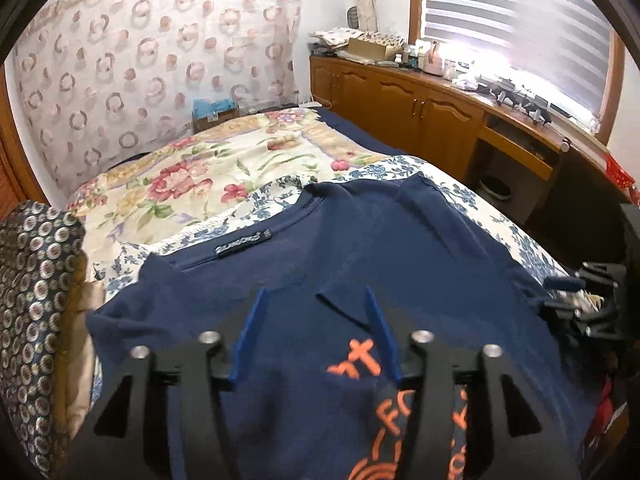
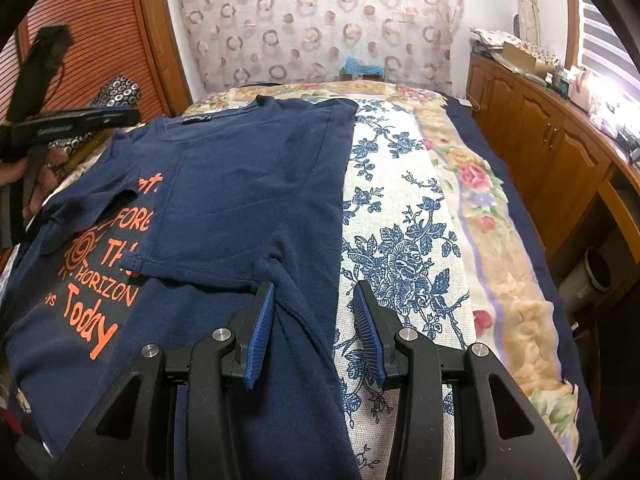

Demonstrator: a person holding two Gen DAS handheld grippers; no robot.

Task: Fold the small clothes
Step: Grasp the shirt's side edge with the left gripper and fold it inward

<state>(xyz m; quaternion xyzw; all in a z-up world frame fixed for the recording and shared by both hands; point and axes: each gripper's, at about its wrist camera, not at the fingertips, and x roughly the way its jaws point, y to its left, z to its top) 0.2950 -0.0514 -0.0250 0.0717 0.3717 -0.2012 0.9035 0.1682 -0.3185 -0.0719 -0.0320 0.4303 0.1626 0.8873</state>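
Note:
A navy T-shirt (image 2: 240, 184) with orange print lies on the bed, collar toward the far end. Its right side is folded over the middle, with a sleeve lying across. It also shows in the left wrist view (image 1: 360, 256). My right gripper (image 2: 316, 296) is open and empty, low over the shirt's folded right edge. My left gripper (image 1: 314, 304) is open and empty, above the shirt's printed left part. The left gripper also shows from the side in the right wrist view (image 2: 76, 120). The right gripper shows at the right edge of the left wrist view (image 1: 580, 296).
The bed carries a blue floral cloth (image 2: 404, 216) over a flowered blanket (image 1: 192, 168). A wooden cabinet (image 1: 420, 108) with clutter on top runs along the right, under a window. A patterned cushion (image 1: 36, 280) stands at the left. A patterned curtain (image 2: 320, 20) hangs behind.

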